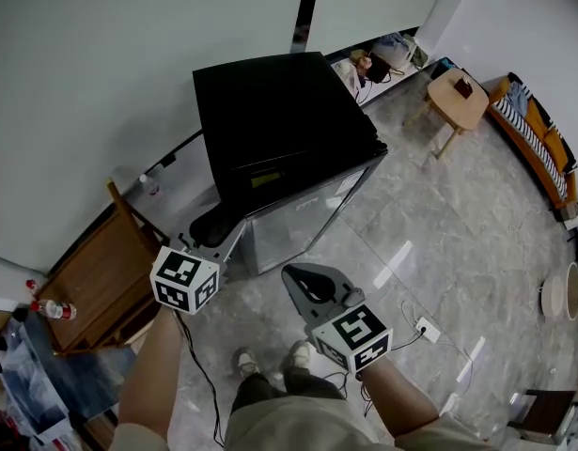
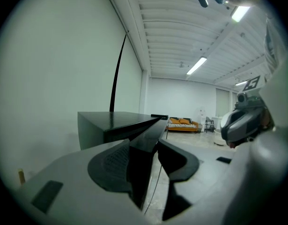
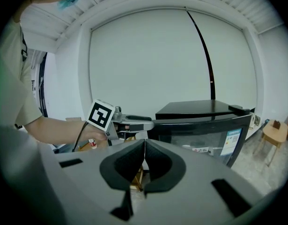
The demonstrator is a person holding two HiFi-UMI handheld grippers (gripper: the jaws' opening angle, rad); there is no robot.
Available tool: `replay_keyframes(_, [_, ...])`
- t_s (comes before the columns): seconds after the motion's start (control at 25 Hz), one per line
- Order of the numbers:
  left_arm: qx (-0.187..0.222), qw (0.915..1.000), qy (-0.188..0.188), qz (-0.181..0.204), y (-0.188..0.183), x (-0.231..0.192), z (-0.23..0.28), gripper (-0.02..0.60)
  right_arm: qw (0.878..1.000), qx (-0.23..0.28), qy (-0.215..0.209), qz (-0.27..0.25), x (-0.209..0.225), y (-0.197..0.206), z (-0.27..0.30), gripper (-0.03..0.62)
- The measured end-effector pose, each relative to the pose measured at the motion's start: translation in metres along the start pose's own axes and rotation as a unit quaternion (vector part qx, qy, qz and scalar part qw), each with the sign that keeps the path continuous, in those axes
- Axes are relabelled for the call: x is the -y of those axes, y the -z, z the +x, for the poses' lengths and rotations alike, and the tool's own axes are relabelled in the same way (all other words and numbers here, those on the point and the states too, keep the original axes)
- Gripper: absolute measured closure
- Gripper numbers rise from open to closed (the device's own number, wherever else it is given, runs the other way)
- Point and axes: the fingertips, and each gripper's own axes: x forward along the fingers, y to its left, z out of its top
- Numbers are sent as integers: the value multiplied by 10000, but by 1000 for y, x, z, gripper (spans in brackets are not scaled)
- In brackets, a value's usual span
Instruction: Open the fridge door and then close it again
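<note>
- One thing to move: the fridge door, forming the front face of the black fridge, seemingly flush or close to flush with the cabinet; impossible to tell whether already cracked open.
- Long axis of the graspable edge: upright, down the fridge's front corner on the side of the wooden stand; hinge side, by judgement, at the opposite front corner of the fridge.
- Right at that near corner of the fridge: the left gripper, jaws spread wide and set astride the door's thickness, one pad against each face, apparently clamped on the door; seen along those jaws, the door's top edge running straight away between the pads.
- Well out in front of the fridge, clear of the door face: the right gripper, jaws pressed together on nothing, pointing toward the fridge front.
- By far the nearer hand: the left, so probably the one to do the swinging.
- Likely called for next: a pull away from the fridge front, curving round the far front corner instead of sliding along the door.
- Further out, on the floor in front of the fridge: a dark cable, trailing past the person's shoes, worth minding while stepping back with the door.
</note>
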Motion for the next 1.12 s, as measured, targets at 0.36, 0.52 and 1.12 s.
replay_keyframes(0.36, [-26,10000,15,-91,6,21,-14,402,9996,59,11,283,-17,12,-21,597])
replay_keyframes(0.52, [-45,9999,35,-104,10,36,-22,407,9977,198,-21,653,-18,13,-38,597])
replay_keyframes(1.12, [-331,9981,482,-173,19,109,-46,422,9873,668,721,1250,-11,20,-107,597])
